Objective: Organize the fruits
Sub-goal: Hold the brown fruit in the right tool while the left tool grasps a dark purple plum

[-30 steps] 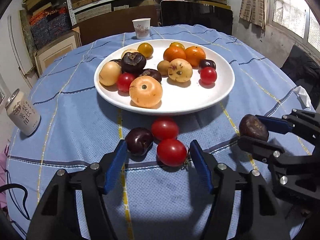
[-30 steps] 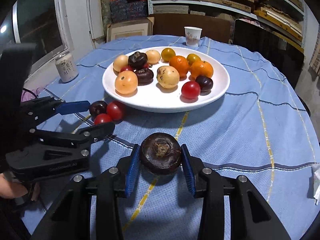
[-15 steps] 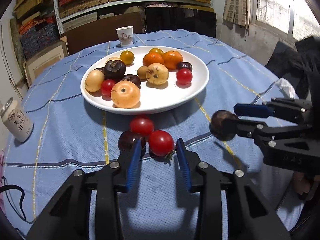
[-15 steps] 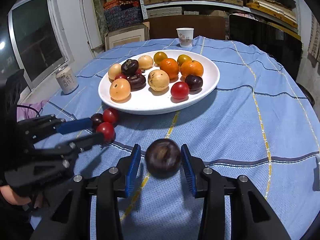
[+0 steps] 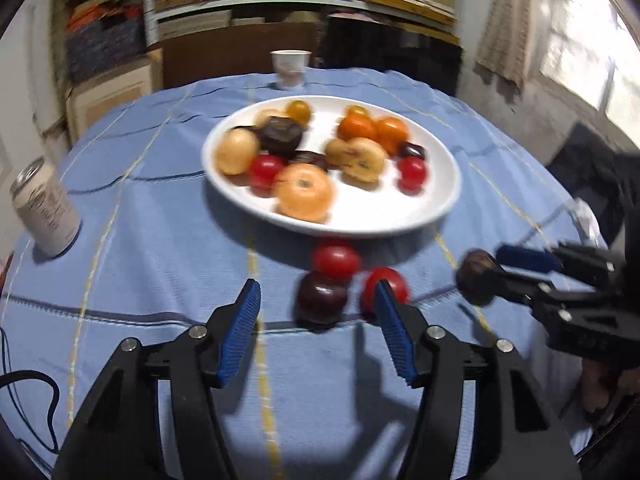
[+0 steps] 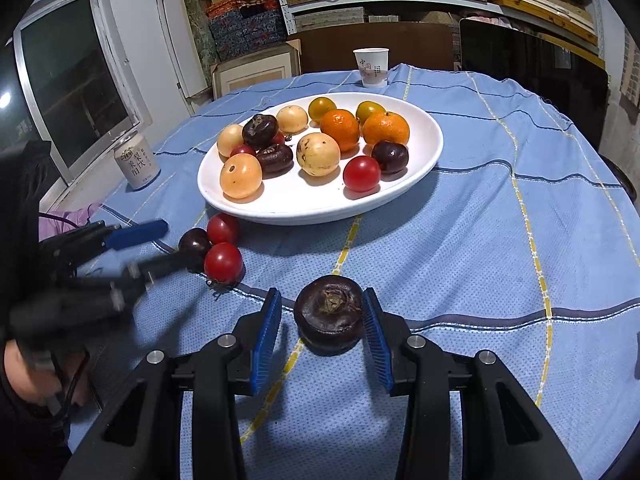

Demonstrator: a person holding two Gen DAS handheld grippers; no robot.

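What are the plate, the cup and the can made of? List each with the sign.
Plate: likely glazed ceramic, possibly melamine; glossy white with soft reflections.
Cup: paper, it seems; matte white, thin rolled rim, printed marks.
Can: metal, probably aluminium; silvery top rim, printed label.

Two wrist fisheyes low over one round table, both angled down toward the plate
The left view looks from the near left edge past its own fingers, blurred, with the can at its left and the right gripper at its right; the right view sits further right, sharp, showing the left gripper at its left. Both share the plate, the cup, the shelves and the blue cloth
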